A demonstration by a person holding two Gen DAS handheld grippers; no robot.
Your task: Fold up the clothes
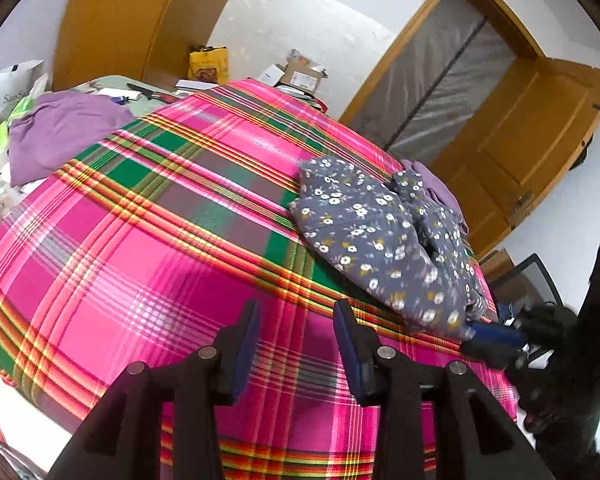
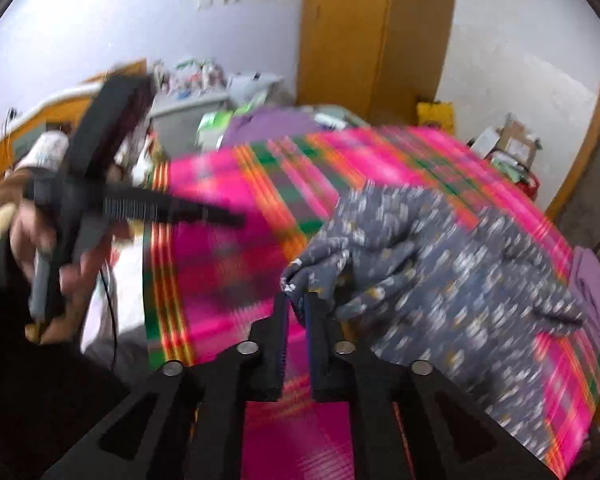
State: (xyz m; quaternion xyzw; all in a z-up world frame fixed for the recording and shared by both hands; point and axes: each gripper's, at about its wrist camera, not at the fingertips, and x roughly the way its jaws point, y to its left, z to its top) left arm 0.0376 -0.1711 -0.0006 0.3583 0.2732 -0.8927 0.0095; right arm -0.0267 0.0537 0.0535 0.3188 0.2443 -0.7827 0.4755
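Note:
A grey floral garment (image 1: 380,232) lies bunched on the right side of the pink plaid cloth (image 1: 140,248). My left gripper (image 1: 296,320) hangs open over bare plaid, left of the garment, with nothing between its fingers. My right gripper (image 2: 296,300) stands with a narrow gap between its jaws. A corner of the floral garment (image 2: 440,264) sits between its tips, and the pads do not visibly press on it. From the left wrist view the right gripper (image 1: 496,338) shows at the garment's near right edge. The right wrist view is blurred and shows the left gripper (image 2: 232,218) in a hand.
A purple garment (image 1: 60,132) lies at the plaid's far left, and another purple piece (image 1: 436,184) peeks out behind the floral one. Boxes (image 1: 300,76) and a yellow bag (image 1: 208,64) crowd the far end. A wooden door (image 1: 520,148) stands at the right.

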